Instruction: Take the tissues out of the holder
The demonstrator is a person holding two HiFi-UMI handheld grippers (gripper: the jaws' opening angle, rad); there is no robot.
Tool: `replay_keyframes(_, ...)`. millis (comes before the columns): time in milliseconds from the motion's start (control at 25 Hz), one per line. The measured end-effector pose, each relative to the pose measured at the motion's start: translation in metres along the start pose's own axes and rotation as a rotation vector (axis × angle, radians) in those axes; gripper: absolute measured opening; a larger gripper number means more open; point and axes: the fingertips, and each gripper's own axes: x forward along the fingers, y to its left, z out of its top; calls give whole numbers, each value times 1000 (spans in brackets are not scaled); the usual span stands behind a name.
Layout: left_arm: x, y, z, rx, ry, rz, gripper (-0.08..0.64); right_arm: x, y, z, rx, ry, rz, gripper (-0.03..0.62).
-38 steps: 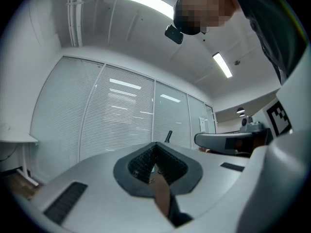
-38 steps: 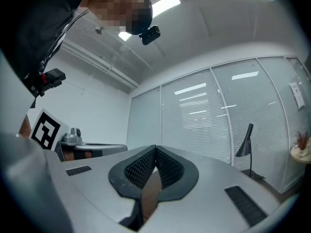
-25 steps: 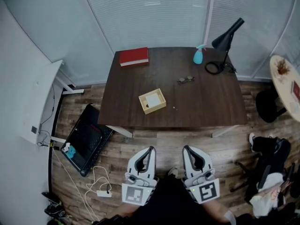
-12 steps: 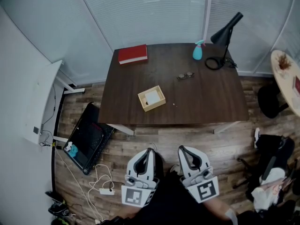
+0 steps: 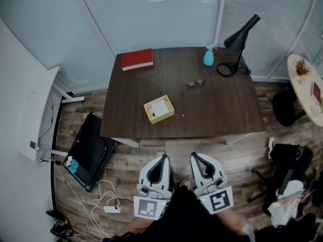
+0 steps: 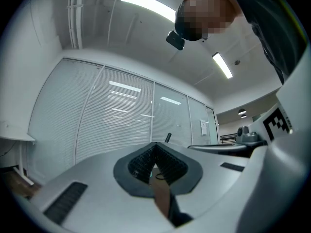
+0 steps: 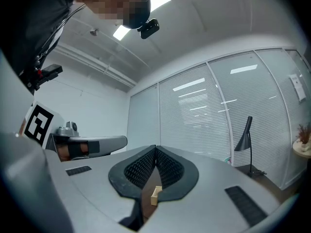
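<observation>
Tissue holder (image 5: 159, 109): an open wooden box showing white tissue, left of centre on the dark table (image 5: 222, 115), nothing touching it. Left gripper (image 5: 162, 158) and right gripper (image 5: 195, 156): low centre of frame, well short of the table, jaws pressed together, empty. We judge this the approach; next we must reach the box, part one pair of jaws and pinch the top tissue.

Pale wood holder (image 5: 164, 117), dark matt wood table (image 5: 222, 105)
</observation>
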Motion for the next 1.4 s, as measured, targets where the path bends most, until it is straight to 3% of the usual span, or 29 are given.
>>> replay_keyframes(520, 72, 96, -21, -9, 44, 5, -1, 116, -24, -22, 3, 58, -43, 9)
replay_keyframes(760, 103, 136, -22, -48, 48, 15, -2, 172, -29, -17, 109, 75, -25, 9)
replay_keyframes(1080, 125, 191, -39, -99, 81, 47, -2, 226, -26, -30, -24, 117, -13, 9)
replay_keyframes(1400, 156, 214, -40, -101, 71, 18, -1, 262, -53, -41, 30, 125, -63, 9)
